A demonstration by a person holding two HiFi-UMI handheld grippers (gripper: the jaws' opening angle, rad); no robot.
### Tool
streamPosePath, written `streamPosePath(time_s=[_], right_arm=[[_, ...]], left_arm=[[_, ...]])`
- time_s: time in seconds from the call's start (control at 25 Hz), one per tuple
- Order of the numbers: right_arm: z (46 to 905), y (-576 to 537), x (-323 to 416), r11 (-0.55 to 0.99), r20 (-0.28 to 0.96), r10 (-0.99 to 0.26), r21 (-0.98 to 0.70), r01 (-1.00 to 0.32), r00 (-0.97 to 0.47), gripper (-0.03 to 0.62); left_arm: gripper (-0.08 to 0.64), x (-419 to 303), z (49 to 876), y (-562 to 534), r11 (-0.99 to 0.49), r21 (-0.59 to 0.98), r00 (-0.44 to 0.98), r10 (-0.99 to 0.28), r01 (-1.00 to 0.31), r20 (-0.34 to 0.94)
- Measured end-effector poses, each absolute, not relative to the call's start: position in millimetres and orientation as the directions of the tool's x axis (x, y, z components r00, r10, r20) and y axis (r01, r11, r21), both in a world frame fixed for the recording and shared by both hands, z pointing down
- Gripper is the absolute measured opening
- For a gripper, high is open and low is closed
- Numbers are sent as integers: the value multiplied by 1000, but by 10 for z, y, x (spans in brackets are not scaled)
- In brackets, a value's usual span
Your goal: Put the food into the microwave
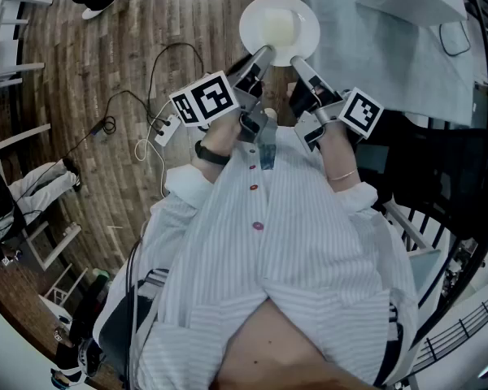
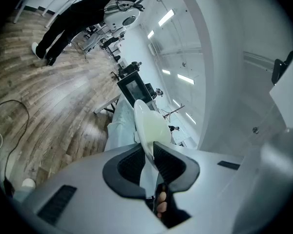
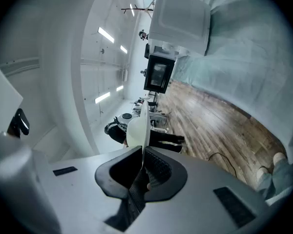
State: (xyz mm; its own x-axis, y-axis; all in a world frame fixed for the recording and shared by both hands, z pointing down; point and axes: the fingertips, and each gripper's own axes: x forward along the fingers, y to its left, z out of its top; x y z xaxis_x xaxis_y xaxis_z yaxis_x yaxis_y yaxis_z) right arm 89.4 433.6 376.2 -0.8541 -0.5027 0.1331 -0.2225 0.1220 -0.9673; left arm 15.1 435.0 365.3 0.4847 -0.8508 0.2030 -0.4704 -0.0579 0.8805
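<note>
Head view: your left gripper and right gripper clench the near rim of the white plate; keep it level, moving both together. Aim for the microwave.

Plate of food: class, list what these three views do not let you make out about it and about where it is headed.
- Head view: the pale food on the plate is too small and washed out to name.
- Right gripper view: the plate shows edge-on, its top hidden.
- Right gripper view: the dark-fronted box may be the microwave; it is too small to tell that, or whether its door is open.
</note>
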Motion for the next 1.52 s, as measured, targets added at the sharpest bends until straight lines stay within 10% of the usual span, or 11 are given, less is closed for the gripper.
streamPosePath(time_s=[1.52], right_arm=[[3882,3731,-125,108,155,-505,-965,-240,-849,40]], left_arm=[[60,-872,3789,3747,-54,892,486,-852,-449,193]])
